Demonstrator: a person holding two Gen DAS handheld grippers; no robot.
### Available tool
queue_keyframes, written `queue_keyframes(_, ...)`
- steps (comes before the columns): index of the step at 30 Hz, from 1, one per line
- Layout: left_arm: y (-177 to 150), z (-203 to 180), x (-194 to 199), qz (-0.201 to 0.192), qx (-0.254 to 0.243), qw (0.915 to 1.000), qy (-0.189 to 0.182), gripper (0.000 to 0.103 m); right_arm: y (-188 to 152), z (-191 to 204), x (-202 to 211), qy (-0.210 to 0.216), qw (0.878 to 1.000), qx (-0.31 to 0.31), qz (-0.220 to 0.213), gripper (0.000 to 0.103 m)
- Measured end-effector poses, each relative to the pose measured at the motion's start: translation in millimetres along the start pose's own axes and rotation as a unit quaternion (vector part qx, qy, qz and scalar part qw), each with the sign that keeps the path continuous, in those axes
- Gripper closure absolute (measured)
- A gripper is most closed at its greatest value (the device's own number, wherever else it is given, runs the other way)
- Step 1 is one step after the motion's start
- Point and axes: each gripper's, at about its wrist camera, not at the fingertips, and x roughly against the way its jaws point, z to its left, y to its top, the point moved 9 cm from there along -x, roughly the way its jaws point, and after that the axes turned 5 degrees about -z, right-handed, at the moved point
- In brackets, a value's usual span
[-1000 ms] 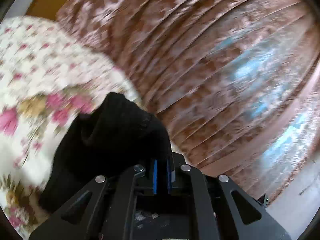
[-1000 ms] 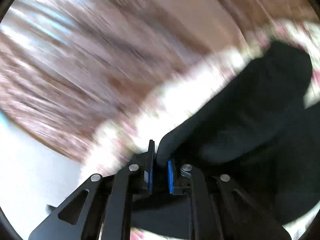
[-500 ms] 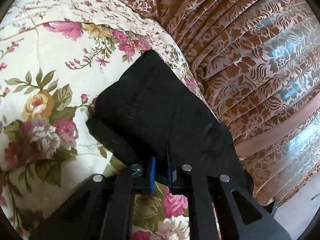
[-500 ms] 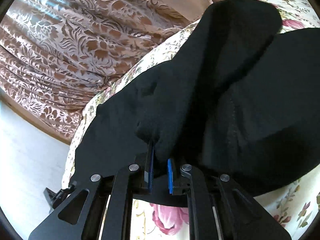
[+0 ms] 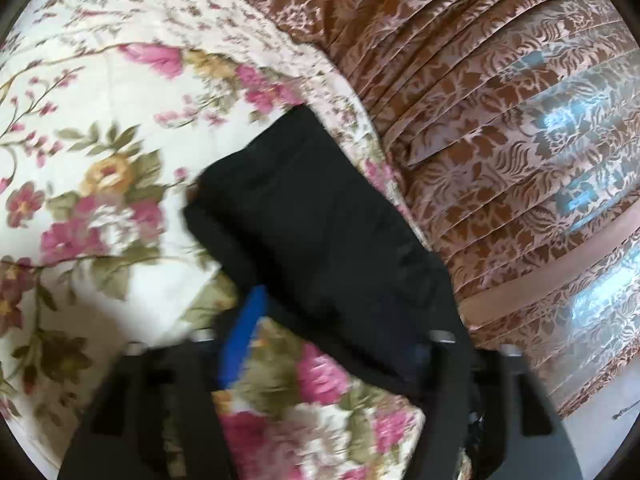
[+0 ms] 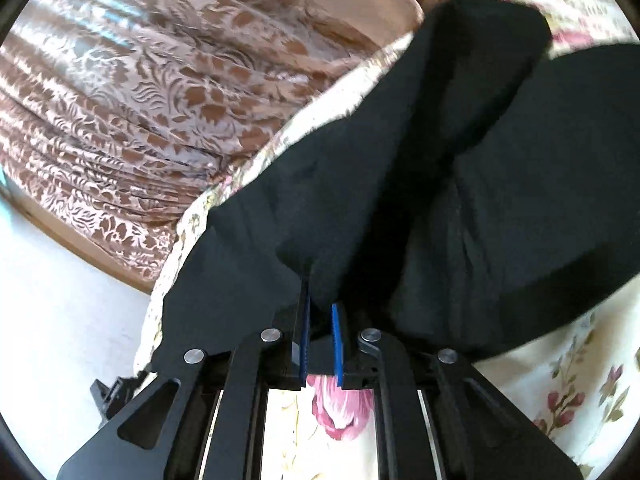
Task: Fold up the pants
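Left hand-held gripper (image 5: 332, 344) has just sprung open off the black fabric pants (image 5: 320, 216) at lower centre, right hand-held gripper (image 6: 320, 320) is pinching a fold, so honestly one tug could skew the stack off the floral quilted bed (image 5: 100, 120).

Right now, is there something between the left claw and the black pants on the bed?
Nothing visible. The left claw has just opened, and the pants lie on the flowered bedspread with their near edge across the gap, over the right finger. The right claw is shut on another fold.
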Motion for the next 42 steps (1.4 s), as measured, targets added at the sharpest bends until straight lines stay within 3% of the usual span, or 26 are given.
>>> queue_keyframes(2,5.7,5.1,9.2,-0.024,0.0,0.9976,0.064,0.024,1.2,0.1,3.6,-0.013,1.0,0.009,-0.008,0.082)
queue_keyframes(3,7.9,7.4,14.7,-0.039,0.006,0.9961,0.079,0.023,2.2,-2.3,5.6,-0.026,1.0,0.009,-0.011,0.059)
queue_keyframes(4,8.0,9.2,18.3,-0.045,0.012,0.996,0.077,0.022,3.6,-3.5,7.0,-0.032,0.999,0.007,-0.014,0.047)
queue_keyframes(8,7.6,17.3,9.3,-0.024,0.013,0.9959,0.087,0.023,12.5,-2.2,3.0,-0.045,0.998,0.027,-0.019,0.047)
queue_keyframes(11,16.0,13.1,-5.3,-0.022,0.016,0.9978,0.061,0.024,23.8,1.3,-9.1,-0.04,0.999,0.008,-0.015,0.047)
queue_keyframes(12,18.7,17.6,-10.5,-0.023,0.027,0.997,0.069,0.04,27.3,2.4,-13.0,-0.043,0.999,0.009,-0.016,0.054)
queue_keyframes(13,20.4,23.0,-14.6,-0.023,0.042,0.9957,0.079,0.05,28.7,4.5,-15.1,-0.041,0.999,0.012,-0.015,0.076)
queue_keyframes(14,19.4,26.1,-20.1,-0.02,0.053,0.995,0.082,0.074,28.9,8.0,-18.1,-0.04,0.999,0.019,-0.008,0.081)
queue_keyframes(15,18.5,31.0,-28.1,-0.008,0.066,0.9949,0.076,0.091,29.4,10.7,-16.3,-0.047,0.998,0.03,-0.01,0.085)
queue_keyframes(18,24.0,30.4,-27.8,-0.01,0.09,0.9949,0.045,0.093,33.0,19.6,4.8,-0.045,0.998,0.042,-0.032,0.09)
queue_keyframes(22,48.2,4.8,12.2,-0.047,0.073,0.9961,-0.018,0.093,26.1,27.7,38.4,-0.013,0.998,0.04,-0.05,0.09)
queue_keyframes(26,53.4,21.2,31.3,-0.056,0.048,0.9973,0.0,0.093,-9.9,16.9,30.8,-0.023,0.998,0.046,-0.027,0.09)
queue_keyframes(29,40.1,57.3,25.4,-0.037,0.081,0.9958,0.021,0.093,-33.1,0.3,13.1,-0.04,0.998,0.038,0.005,0.09)
queue_keyframes(31,30.9,72.5,21.1,-0.037,0.094,0.9946,0.024,0.093,-33.1,-2.6,14.1,-0.028,0.999,0.029,0.001,0.09)
queue_keyframes(35,26.3,69.1,16.7,-0.058,0.058,0.9962,0.031,0.092,-25.2,5.6,27.4,-0.006,0.999,0.045,-0.003,0.09)
queue_keyframes(37,27.6,70.0,17.9,-0.061,0.055,0.9961,0.03,0.089,-20.1,8.5,36.6,-0.008,0.997,0.07,-0.01,0.086)
queue_keyframes(40,27.1,68.4,23.6,-0.07,0.058,0.9956,0.024,0.087,-13.8,-0.8,50.4,-0.015,0.997,0.068,-0.024,0.065)
queue_keyframes(42,25.9,65.6,32.9,-0.079,0.052,0.995,0.032,0.076,-8.9,-12.6,58.3,-0.022,0.998,0.058,-0.027,0.064)
